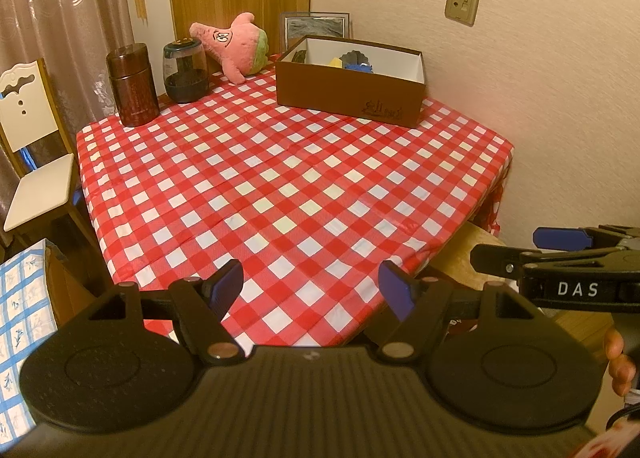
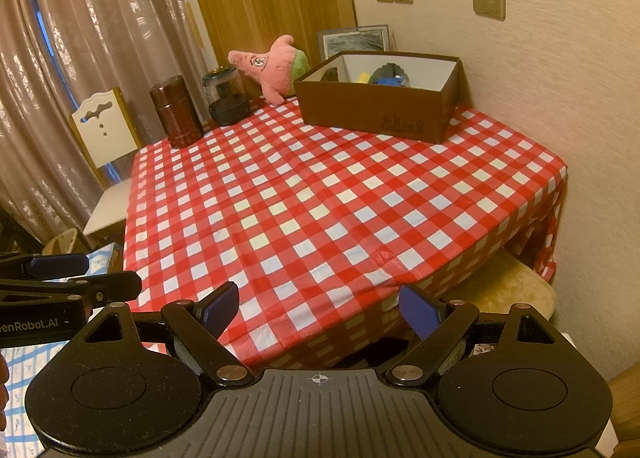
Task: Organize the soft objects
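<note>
Plush pink star (image 1: 234,43) (fuzzy), leaning by rectangular cardboard box (image 1: 348,92)

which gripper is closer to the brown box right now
Neither by much; perhaps the right. The right gripper and left gripper both hover open off the near table edge, the brown box at the far side.

A red-and-white checked plastic cloth (image 1: 280,178) covers my counter. At its far edge: a pink star-shaped plush toy (image 1: 232,44) with green shorts, a brown cardboard box (image 1: 348,92) with white inner walls holding blue, yellow and dark grey soft pieces, and a dark reddish-brown patterned canister (image 1: 133,84). My black left tongs (image 1: 310,284) and black right tongs (image 2: 320,310) carry blue pads.
</note>
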Tool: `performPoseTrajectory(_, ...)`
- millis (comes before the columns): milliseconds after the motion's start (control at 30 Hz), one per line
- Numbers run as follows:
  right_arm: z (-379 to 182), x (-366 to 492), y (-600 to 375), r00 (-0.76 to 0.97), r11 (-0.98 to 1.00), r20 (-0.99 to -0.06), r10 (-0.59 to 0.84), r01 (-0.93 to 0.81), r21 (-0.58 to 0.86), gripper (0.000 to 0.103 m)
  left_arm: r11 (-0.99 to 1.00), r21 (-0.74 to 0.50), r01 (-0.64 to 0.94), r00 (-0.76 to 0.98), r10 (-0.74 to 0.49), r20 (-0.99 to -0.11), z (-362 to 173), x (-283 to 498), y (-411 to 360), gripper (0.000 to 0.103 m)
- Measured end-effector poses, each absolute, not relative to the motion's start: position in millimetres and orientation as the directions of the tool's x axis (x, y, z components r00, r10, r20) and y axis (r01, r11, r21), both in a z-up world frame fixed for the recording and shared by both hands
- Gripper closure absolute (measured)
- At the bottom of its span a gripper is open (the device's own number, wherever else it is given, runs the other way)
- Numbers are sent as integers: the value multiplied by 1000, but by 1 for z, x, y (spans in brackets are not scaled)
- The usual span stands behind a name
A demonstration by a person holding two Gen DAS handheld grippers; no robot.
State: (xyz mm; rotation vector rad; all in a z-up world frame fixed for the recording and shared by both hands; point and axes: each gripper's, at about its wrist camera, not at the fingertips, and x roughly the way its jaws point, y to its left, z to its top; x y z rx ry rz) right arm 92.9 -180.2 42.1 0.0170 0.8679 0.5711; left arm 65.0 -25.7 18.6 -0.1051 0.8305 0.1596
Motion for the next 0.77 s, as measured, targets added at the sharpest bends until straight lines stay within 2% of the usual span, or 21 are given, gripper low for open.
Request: performPoseTrajectory(767, 42, 99, -182, 504, 850, -717, 481, -470, 240, 16, 983, -29, -182, 666, 102, -739, 19, 71, -28, 30)
